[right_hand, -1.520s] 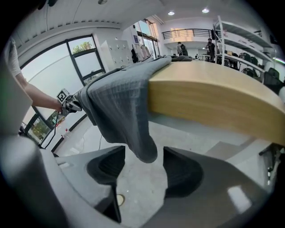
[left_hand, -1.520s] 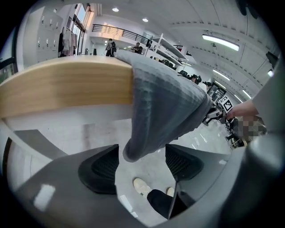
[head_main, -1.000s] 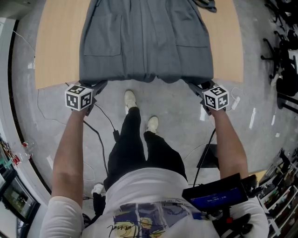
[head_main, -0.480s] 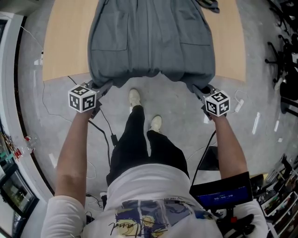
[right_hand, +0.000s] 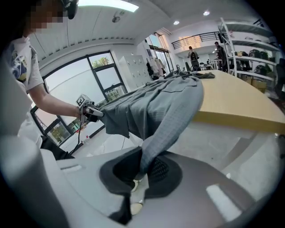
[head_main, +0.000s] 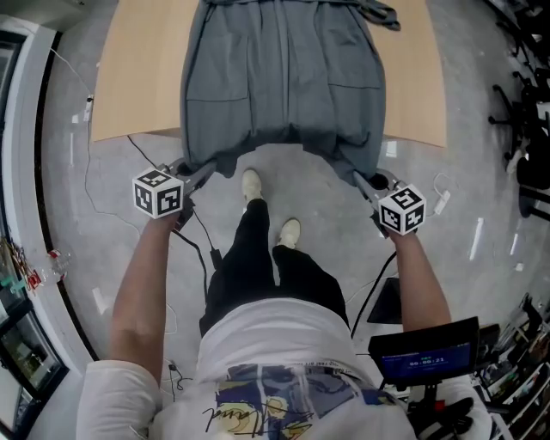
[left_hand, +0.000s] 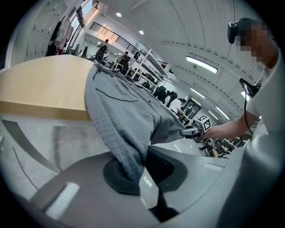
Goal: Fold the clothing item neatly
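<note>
A grey garment with two front pockets lies lengthwise on the wooden table. Its near hem hangs past the table edge, stretched between both grippers. My left gripper is shut on the hem's left corner, its jaws having just closed there. In the left gripper view the cloth runs down into the left gripper. My right gripper is shut on the right corner. In the right gripper view the fabric is pinched in the right gripper. Each gripper view shows the other gripper across the hem.
The person's legs and white shoes stand just below the table's near edge. Cables trail over the grey floor. A small dark item lies at the table's far right. A screen sits at the waist; chairs stand right.
Both grippers have drawn back toward the person and risen, holding the hem. The garment's near edge has come off the table edge and slid toward me.
</note>
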`<action>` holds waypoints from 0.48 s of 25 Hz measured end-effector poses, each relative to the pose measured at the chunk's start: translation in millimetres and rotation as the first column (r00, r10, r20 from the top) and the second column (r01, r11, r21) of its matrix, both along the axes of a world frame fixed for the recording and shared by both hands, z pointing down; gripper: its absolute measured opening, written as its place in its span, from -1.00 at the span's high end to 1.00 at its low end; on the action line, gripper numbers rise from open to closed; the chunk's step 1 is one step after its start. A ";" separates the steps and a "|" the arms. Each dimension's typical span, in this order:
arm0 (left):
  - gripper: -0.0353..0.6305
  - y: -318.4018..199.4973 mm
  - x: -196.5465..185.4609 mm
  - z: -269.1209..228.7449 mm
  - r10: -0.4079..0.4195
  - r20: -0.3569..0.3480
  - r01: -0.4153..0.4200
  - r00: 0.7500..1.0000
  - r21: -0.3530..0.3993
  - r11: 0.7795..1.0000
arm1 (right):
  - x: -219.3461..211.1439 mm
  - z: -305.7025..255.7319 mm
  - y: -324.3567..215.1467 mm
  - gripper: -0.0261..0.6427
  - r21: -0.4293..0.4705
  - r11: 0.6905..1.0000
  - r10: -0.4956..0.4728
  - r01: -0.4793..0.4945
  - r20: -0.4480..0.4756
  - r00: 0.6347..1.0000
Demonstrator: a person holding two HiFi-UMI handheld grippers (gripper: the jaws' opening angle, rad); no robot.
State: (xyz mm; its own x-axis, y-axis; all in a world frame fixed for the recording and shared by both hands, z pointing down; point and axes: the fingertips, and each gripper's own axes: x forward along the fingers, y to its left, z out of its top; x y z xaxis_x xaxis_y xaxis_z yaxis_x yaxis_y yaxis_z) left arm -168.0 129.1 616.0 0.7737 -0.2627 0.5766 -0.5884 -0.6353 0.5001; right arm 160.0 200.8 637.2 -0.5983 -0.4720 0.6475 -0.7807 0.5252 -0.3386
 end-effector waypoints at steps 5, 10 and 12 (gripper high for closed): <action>0.82 26.9 1.6 -19.1 0.016 -0.037 -0.016 0.999 -0.002 1.000 | -17.5 -28.2 19.7 0.89 0.034 0.999 -0.006 0.004 0.053 0.999; 0.82 48.8 7.0 -33.5 0.029 -0.055 -0.028 0.998 0.009 1.000 | -17.4 -49.9 37.6 0.89 0.056 0.998 -0.036 0.031 0.094 0.995; 0.82 54.3 7.5 -43.4 0.032 -0.066 -0.031 0.997 0.017 0.999 | -17.6 -63.9 40.8 0.89 0.071 0.997 -0.052 0.044 0.117 0.992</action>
